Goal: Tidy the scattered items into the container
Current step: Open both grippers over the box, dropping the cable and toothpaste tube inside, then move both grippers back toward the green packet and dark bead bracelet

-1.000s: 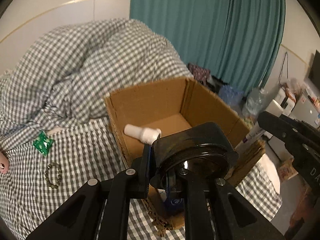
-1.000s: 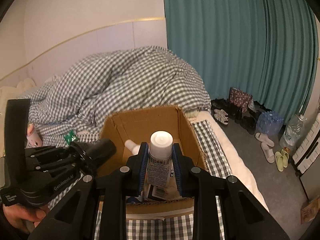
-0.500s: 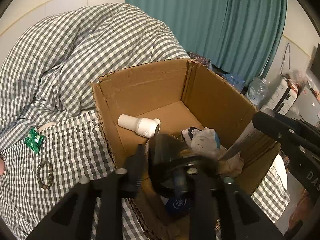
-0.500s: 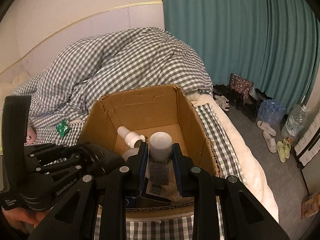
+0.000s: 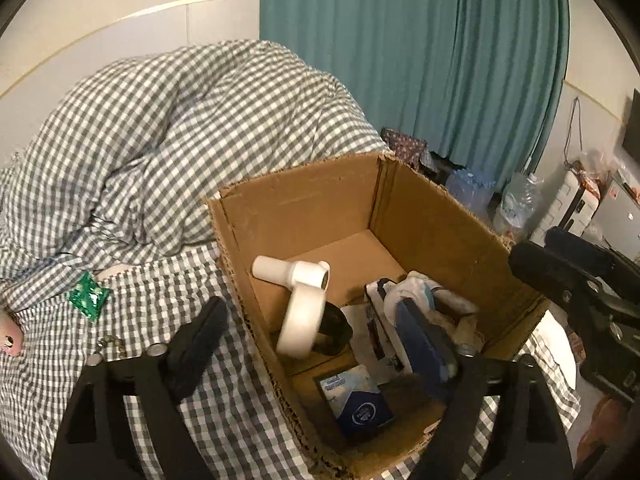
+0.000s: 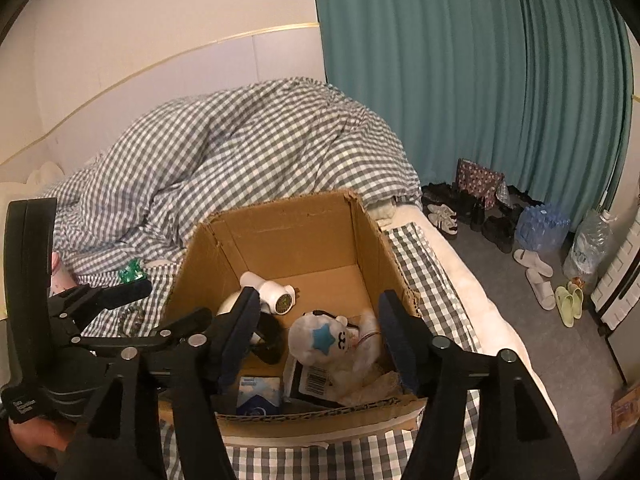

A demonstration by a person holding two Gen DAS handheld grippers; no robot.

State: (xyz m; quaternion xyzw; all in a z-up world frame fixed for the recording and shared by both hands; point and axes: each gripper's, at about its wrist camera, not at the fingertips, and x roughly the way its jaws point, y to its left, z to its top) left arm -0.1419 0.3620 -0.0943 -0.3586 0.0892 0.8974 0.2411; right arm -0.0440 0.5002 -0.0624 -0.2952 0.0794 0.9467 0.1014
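Both tongs held items one second ago: the left a dark round object, the right an upright white-capped bottle. Now both are empty and their jaws are opening, nothing between the pads.

Left tongs (image 5: 320, 344): jaws wide apart over the near-left corner of the cardboard box (image 5: 304, 204). A white cylindrical object (image 5: 300, 320), blurred, lies with a dark round piece (image 5: 334, 330) just below and ahead of them on the box floor. Probably fresh drops; which one came from which tongs I cannot tell.

Right tongs (image 6: 320, 338): jaws apart above the near edge of the box, straddling a white plush toy (image 6: 320, 340) with a blue star, not touching it.

Also in the box: white mini hair dryer (image 5: 294, 272), blue packet (image 5: 360, 404).

Judgement: two more items binned. Still out on the checked bed sheet (image 5: 44, 364), left of the box and well clear of both tongs: green foil packet (image 5: 88, 294), bead bracelet (image 5: 108, 344), pink item (image 5: 8, 334) at the frame edge.
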